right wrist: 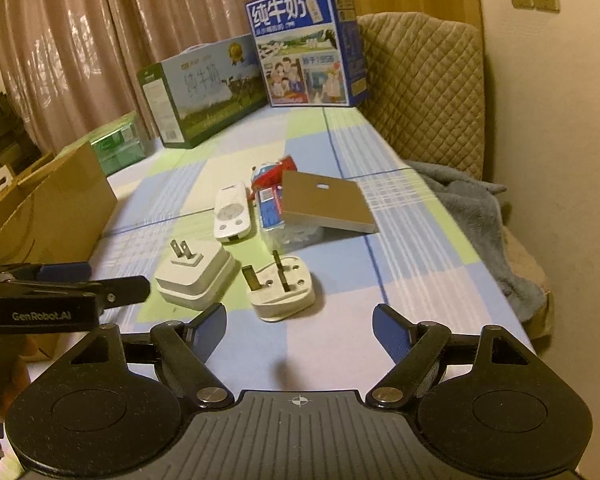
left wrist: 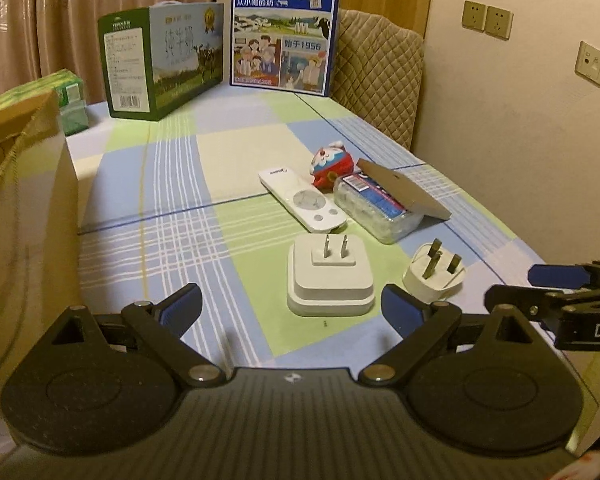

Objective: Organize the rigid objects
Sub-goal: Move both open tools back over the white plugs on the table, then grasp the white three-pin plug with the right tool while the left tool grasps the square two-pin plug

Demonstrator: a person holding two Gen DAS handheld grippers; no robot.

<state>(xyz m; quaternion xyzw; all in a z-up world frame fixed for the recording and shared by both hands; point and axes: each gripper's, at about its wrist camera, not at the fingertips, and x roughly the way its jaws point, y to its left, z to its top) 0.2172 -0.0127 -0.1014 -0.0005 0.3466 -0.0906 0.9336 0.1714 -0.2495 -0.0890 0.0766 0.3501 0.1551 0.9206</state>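
Near the table's (left wrist: 228, 152) front edge, left gripper (left wrist: 292, 308) and right gripper (right wrist: 300, 330) gape empty, bare cloth leftward.

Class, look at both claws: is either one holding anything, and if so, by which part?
Nothing is held. The left claw and right claw are both open above the table.

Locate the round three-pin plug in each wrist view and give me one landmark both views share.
Left wrist view: the round three-pin plug lies low and right of centre, just right of the square two-pin adapter.
Right wrist view: the plug lies near centre, just ahead of the open right gripper, again right of the adapter.
Shared landmark: the blue milk carton at the far end of the table.
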